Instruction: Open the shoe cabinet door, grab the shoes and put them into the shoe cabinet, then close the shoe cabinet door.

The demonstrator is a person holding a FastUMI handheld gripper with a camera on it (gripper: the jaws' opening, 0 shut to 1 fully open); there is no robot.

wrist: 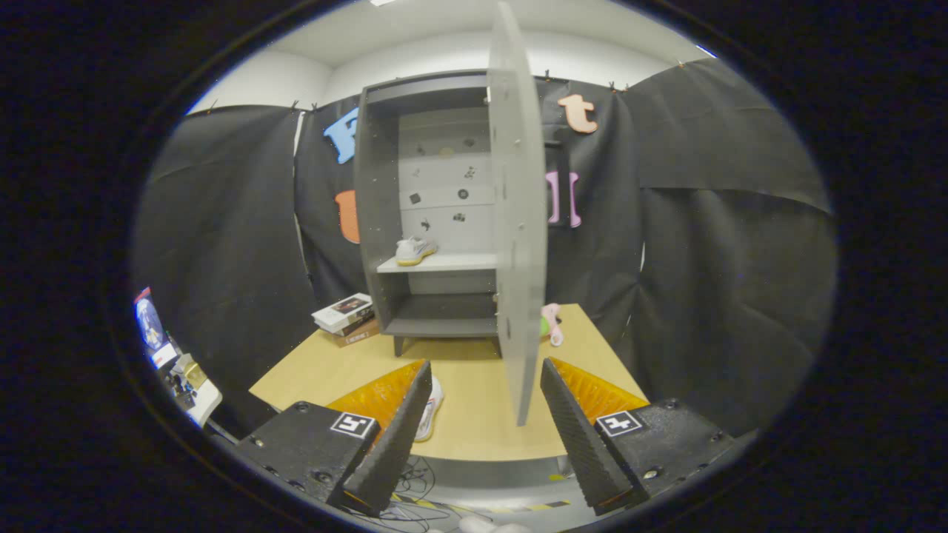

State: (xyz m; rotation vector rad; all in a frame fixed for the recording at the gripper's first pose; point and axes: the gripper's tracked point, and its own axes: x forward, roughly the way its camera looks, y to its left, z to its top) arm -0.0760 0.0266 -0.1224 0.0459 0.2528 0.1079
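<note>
1. Fingers (404, 422) of my black, ribbed two-finger gripper (485, 385) stood wide apart, holding nothing.
2. Just past my left finger, a white low-top shoe (430, 409) lay on the pale wooden table (474, 433).
3. Ahead between my fingers, the grey cabinet door (518, 222) stood swung open, edge-on.
4. Beyond, the grey open shoe cabinet (433, 215) held a second white shoe with a yellowish sole (414, 250) on its white middle shelf (444, 263).
5. Stacked books (345, 317) sat left of the cabinet.

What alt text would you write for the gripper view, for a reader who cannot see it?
A grey shoe cabinet stands on a light wooden table, its door swung open, one white sneaker on its shelf. The open black gripper hovers before it, with a second white shoe beside one finger.
</note>
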